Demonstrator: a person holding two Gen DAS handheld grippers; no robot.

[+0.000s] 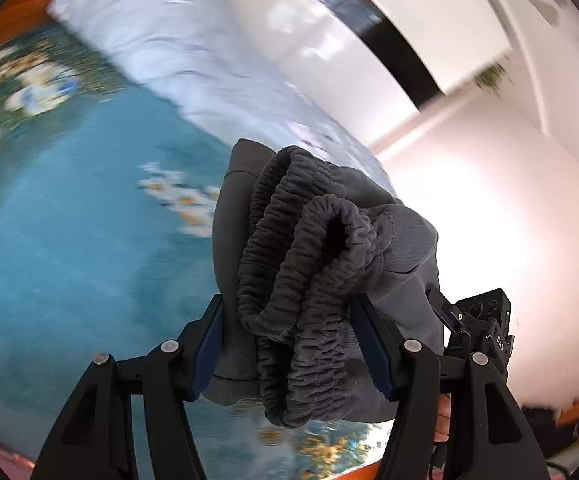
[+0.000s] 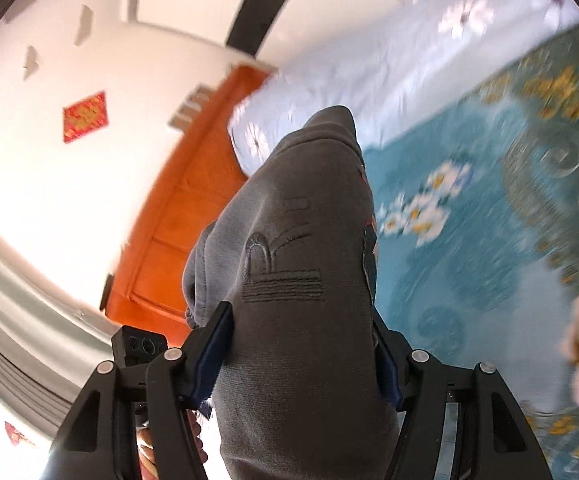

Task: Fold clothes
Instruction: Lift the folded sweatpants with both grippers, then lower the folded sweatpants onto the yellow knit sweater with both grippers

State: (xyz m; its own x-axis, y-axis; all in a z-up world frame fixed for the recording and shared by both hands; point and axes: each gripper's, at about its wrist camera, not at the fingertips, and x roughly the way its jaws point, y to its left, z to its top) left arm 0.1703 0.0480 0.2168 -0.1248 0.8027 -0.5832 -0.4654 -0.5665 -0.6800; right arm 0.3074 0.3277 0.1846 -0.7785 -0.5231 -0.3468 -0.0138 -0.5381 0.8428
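- One dark grey garment (image 1: 313, 264) was seen, held up above a teal flowered bed (image 1: 89, 216); whether both views showed the same piece could not be told.
- In the left view's lower centre, the left tongs (image 1: 289, 344) were clamped on its bunched elastic waistband (image 1: 301, 280).
- In the right view's centre, the right tongs (image 2: 301, 352) were closed on thick grey cloth bearing embroidered lettering (image 2: 281, 272).
- The fabric was judged soft, limp and fairly light, unlikely to slip; seams and waistband offered the firmest hold.
- Two tongs and one pale quilt (image 1: 193, 40), upper left, were counted.
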